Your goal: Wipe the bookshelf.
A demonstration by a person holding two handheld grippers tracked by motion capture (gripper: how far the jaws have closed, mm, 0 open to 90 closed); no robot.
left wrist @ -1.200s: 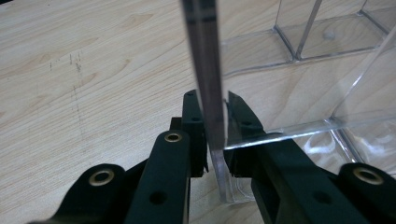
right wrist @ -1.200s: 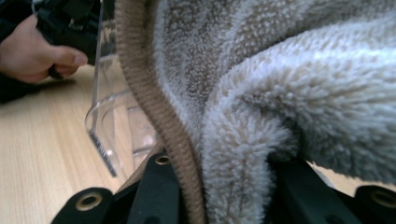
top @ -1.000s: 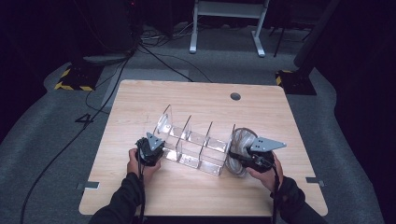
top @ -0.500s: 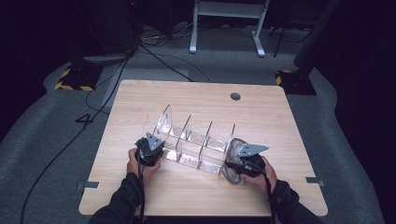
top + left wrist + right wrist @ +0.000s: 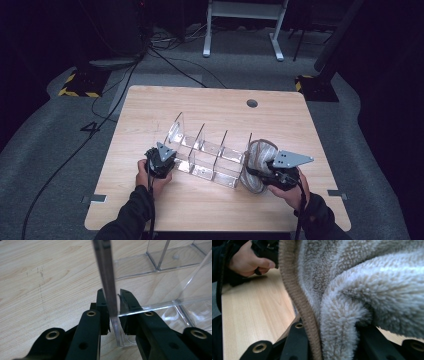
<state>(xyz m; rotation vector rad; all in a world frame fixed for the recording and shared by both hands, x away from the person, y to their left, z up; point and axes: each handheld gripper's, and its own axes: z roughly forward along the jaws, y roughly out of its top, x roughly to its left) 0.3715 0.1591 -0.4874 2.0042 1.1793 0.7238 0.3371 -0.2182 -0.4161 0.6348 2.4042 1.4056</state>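
A clear acrylic organizer [image 5: 210, 161] with several upright dividers lies across the middle of the wooden table [image 5: 150, 110]. My left gripper [image 5: 162, 161] is at its left end, shut on the thin end wall [image 5: 107, 277]. In the left gripper view that wall stands pinched between the black jaws of the left gripper [image 5: 113, 307]. At the organizer's right end my right gripper [image 5: 257, 172] is shut on a fluffy grey cloth [image 5: 258, 156] with a tan hem. Close up, the cloth [image 5: 362, 285] bulges over the right gripper [image 5: 334, 338] and hides its fingertips.
A round cable hole [image 5: 252, 103] sits near the table's far edge. On the floor behind are black cables [image 5: 165, 60], a white frame's legs [image 5: 242, 30] and a yellow-black striped base [image 5: 80, 82]. The person's other hand [image 5: 247, 261] is in the right gripper view.
The right gripper, still holding the cloth, swung in leftward toward the organizer and then came back out to the right and slightly up. The left gripper and organizer kept still.
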